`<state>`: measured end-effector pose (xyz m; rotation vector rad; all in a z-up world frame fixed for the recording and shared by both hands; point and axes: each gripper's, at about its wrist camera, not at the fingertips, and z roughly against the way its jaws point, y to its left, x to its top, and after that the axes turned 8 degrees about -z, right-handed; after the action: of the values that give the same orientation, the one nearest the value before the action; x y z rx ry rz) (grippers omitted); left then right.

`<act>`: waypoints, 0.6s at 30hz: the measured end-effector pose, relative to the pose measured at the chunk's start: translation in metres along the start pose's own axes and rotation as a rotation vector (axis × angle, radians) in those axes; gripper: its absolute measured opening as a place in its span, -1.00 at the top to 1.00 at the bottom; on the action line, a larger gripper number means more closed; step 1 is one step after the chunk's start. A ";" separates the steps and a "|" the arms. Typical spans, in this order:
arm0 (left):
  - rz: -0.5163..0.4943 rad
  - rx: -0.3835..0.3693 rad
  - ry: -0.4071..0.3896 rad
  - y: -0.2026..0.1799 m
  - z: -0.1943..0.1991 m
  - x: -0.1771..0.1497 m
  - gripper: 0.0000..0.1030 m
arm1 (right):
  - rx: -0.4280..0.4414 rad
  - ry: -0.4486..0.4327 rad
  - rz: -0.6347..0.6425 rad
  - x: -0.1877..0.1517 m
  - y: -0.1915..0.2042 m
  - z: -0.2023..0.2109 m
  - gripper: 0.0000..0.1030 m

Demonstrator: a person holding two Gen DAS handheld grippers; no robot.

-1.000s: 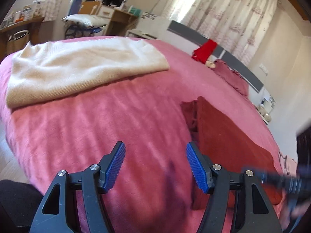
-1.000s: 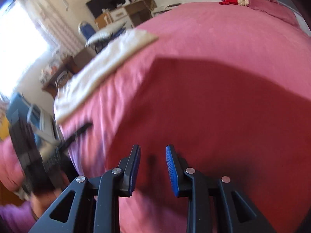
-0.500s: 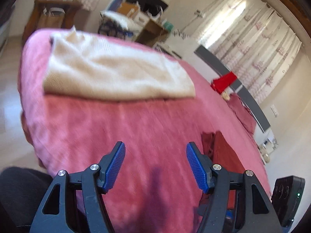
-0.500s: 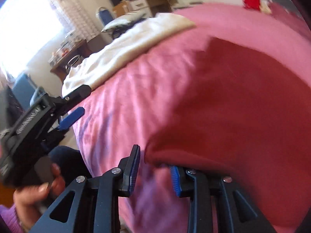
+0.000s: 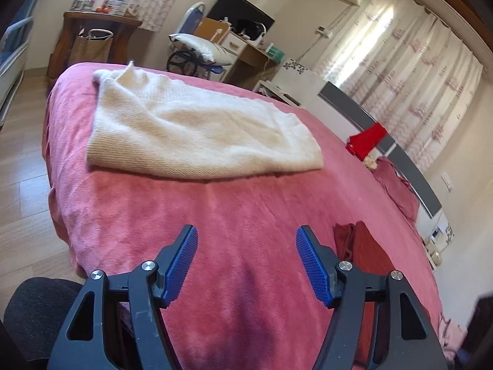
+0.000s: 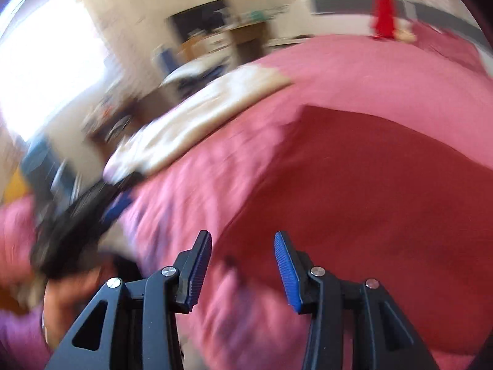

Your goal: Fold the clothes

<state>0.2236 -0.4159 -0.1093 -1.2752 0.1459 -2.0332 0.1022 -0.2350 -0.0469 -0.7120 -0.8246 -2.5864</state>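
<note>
We are holding the left gripper [image 5: 246,265] and right gripper [image 6: 243,265] spread, empty, above the pink fleece bed cover [image 5: 246,209]. The cream knitted sweater [image 5: 197,132] is lying folded near the bed's far corner, the flat dark red cloth [image 6: 385,191] near its right edge, keeping them apart.

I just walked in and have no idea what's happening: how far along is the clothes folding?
Already done, it seems: a dark red garment lies flat and folded on the pink bed. In hand: nothing, as the left gripper and the right gripper both have open, empty fingers. Left: the cream sweater looks only loosely folded, with rumples, so it may need tidying.
</note>
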 end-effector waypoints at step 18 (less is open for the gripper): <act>-0.247 -0.244 0.032 -0.121 -0.017 0.004 -0.32 | 0.037 -0.182 -0.251 0.022 -0.091 0.084 -0.02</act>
<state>0.1466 -0.3341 -0.0609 -1.4712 0.2702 -2.3016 0.0732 -0.1170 -0.0157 -0.8942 -1.0768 -2.7462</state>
